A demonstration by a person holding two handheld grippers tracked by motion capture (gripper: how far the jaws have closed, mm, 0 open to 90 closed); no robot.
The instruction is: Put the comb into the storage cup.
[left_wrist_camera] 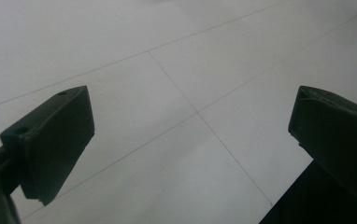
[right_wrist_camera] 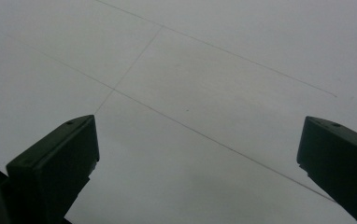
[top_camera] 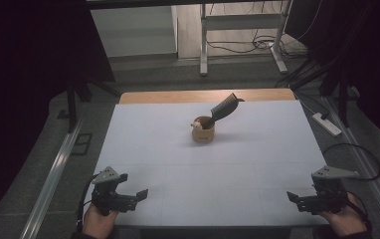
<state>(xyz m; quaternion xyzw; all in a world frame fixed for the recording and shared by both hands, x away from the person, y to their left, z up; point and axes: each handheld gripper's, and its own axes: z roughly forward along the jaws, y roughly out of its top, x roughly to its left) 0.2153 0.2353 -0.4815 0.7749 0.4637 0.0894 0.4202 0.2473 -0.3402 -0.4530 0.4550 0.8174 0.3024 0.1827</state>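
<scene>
Both my left hand-held gripper (top_camera: 141,193) and right hand-held gripper (top_camera: 291,196) rest spread wide, empty, at the near bench (top_camera: 148,144) edge; the wooden cup (top_camera: 203,130) holding a tilted dark tool (top_camera: 223,109) stands mid-bench, so I'd approach slowly, steadying the cup first.

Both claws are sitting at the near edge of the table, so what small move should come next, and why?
Probably bring the right claw forward toward the wooden cup at the table's middle. Both claws, the left claw too, are open and hold nothing, resting near the front edge of the table. A dark tool leans out of the cup toward the right, so the right side seems the nearer approach.
</scene>
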